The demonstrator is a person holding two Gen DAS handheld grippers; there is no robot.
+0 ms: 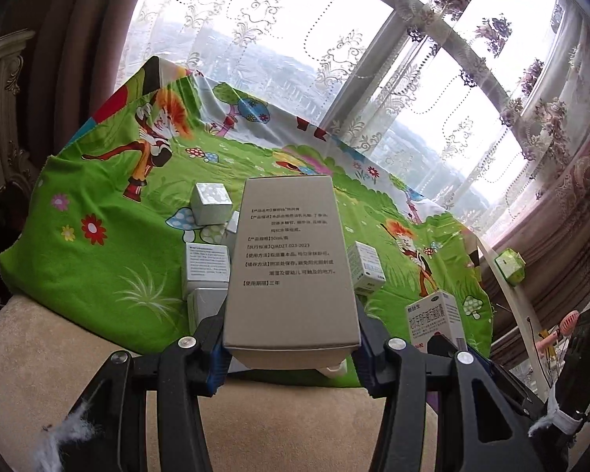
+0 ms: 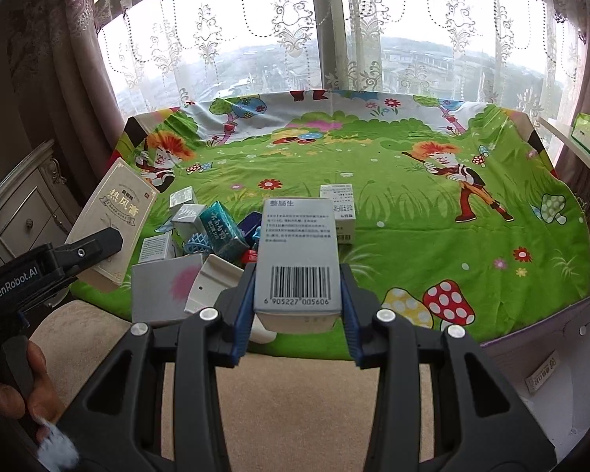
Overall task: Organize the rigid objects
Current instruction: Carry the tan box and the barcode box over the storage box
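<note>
My left gripper (image 1: 291, 338) is shut on a tall beige box (image 1: 291, 259) printed with black text, held lifted over the near edge of the green cartoon cloth (image 1: 98, 267). In the right wrist view that same beige box (image 2: 114, 216) shows at the far left, with one black left finger across it. My right gripper (image 2: 297, 303) is shut on a silver-grey box (image 2: 299, 259) with a barcode, its blue pads on both sides. This box (image 1: 432, 322) also appears low right in the left wrist view.
A pile of small boxes lies on the cloth (image 2: 413, 236): a teal box (image 2: 220, 232), a flat grey box (image 2: 165, 291) with a pink blot, and a white box (image 2: 342, 212) further back. A purple-edged white case (image 2: 550, 354) lies lower right. Lace curtains and a window stand behind.
</note>
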